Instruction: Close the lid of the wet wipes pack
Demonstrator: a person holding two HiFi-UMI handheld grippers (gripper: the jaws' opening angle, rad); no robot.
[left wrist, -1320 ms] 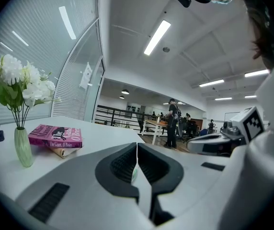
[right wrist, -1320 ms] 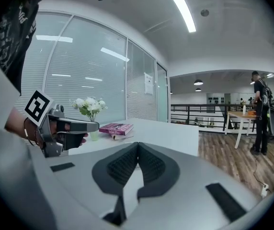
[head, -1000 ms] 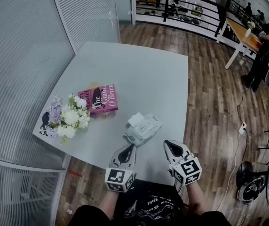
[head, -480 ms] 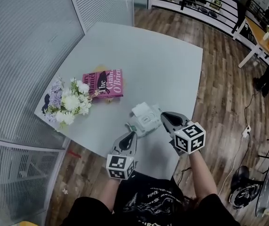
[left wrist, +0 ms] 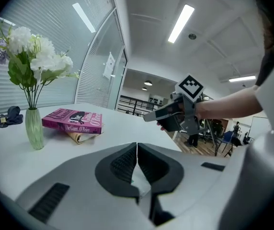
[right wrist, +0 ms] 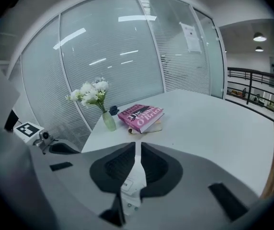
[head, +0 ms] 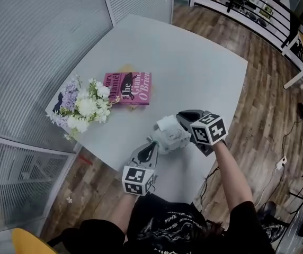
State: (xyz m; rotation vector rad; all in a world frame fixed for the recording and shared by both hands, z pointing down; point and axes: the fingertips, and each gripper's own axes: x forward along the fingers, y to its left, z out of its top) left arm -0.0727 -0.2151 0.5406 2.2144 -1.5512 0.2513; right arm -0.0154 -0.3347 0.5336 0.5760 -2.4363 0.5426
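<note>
Grey table point(head: 194, 73), seen from above, standing against a ribbed glass partition point(head: 29, 41). On its left part stand white and lilac flowers point(head: 85, 107) in a vase, with a pink book point(head: 128, 87) lying just beside them. The wet wipes pack point(head: 168, 137) lies near the table's near edge, well apart from the book. The left gripper point(head: 151, 145) lies low at the pack's near-left corner, as it did a second ago. Its jaws are drawn together to a hairline, with pale, green-tinted wrapper showing in the gap behind the pads. It is judged to be pinching that corner to steady the pack, though the contact itself is too small to confirm. The right gripper point(head: 180, 117) is what has changed: a second ago it rested by the table's near edge, level with the left one, and it now reaches over the pack's right side. Its tips are just beside the lid point(head: 167, 123), and its jaws are closed to a narrow slit holding nothing. The pack's white, printed top is visible beneath them in the right gripper view. The lid, a small white flap, stands raised off the pack as before, so nothing has yet been closed. The approach appears complete, and what remains is to tip the flap over its hinge and press it flat until it seats.
</note>
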